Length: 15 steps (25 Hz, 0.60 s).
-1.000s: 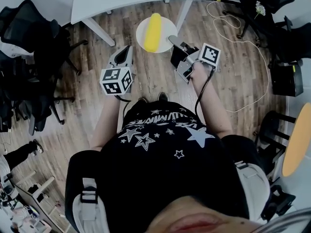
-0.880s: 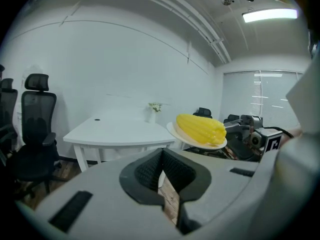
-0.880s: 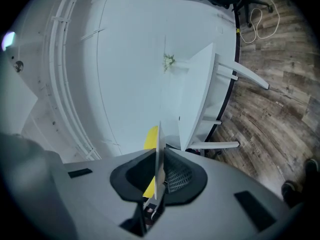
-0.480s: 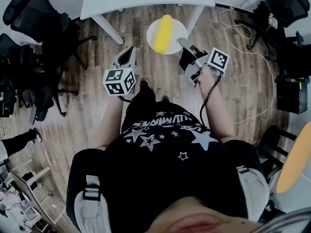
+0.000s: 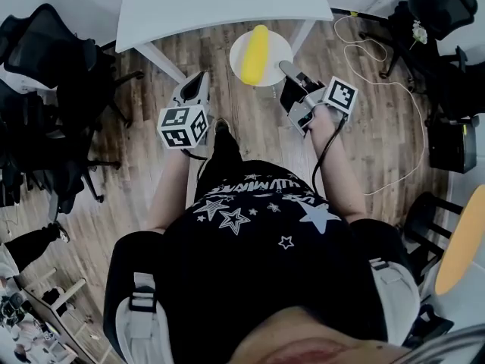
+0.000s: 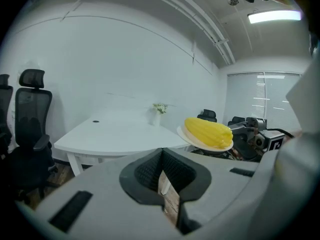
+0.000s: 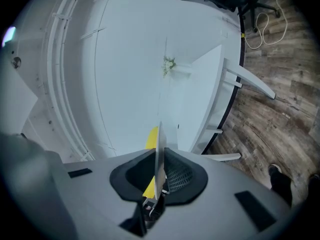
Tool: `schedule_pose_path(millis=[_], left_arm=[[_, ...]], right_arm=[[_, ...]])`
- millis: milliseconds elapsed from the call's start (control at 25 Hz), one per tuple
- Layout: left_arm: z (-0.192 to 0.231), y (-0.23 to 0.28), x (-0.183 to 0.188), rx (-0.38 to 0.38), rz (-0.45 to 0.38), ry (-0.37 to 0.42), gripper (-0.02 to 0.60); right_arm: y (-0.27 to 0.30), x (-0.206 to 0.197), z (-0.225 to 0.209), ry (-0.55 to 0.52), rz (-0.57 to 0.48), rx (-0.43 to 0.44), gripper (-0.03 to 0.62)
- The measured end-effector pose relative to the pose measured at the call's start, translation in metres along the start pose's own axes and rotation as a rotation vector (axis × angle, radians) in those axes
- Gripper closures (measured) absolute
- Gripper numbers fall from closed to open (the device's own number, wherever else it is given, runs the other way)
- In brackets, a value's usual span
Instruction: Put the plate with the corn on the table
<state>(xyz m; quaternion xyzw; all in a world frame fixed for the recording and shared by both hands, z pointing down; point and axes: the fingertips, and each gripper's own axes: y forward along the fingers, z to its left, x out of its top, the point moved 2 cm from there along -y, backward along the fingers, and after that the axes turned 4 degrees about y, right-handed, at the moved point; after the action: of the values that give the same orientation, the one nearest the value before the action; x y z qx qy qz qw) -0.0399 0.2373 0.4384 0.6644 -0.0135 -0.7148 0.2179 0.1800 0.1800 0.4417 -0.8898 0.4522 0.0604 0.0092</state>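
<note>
A white plate (image 5: 260, 55) carries a yellow corn cob (image 5: 255, 53) in the air just in front of the white table (image 5: 220, 2). My right gripper (image 5: 279, 67) is shut on the plate's right rim. The right gripper view shows the plate (image 7: 160, 149) edge-on between the jaws of the right gripper (image 7: 159, 179), with the corn (image 7: 151, 137) behind it. My left gripper (image 5: 198, 82) hangs left of the plate, shut and holding nothing. Seen from the left gripper (image 6: 168, 186), the plate (image 6: 197, 142) and corn (image 6: 209, 132) float at the right beside the table (image 6: 115, 134).
Black office chairs (image 5: 53, 89) crowd the left, and more chairs (image 5: 443, 6) stand at the far right. A cable (image 5: 413, 105) loops over the wooden floor. A small vase of flowers (image 6: 159, 115) stands on the table's far side. The table's legs (image 5: 163, 59) slant down near the plate.
The person has stepped a little nearer the table, one foot now forward. The plate with the corn stays gripped by the right gripper, just short of the table's edge.
</note>
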Motion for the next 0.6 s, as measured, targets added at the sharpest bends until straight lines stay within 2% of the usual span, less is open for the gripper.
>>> schedule_pose_path(millis=[280, 600], left_arm=[[0.071, 0.066, 0.03, -0.03, -0.001, -0.003, 0.574], [0.141, 0.105, 0.057, -0.039, -0.019, -0.013, 0.574]], right_arm=[[0.085, 0.034, 0.007, -0.026, -0.002, 0.022, 0.556], [0.168, 0.056, 0.012, -0.029, -0.029, 0.03, 0.556]])
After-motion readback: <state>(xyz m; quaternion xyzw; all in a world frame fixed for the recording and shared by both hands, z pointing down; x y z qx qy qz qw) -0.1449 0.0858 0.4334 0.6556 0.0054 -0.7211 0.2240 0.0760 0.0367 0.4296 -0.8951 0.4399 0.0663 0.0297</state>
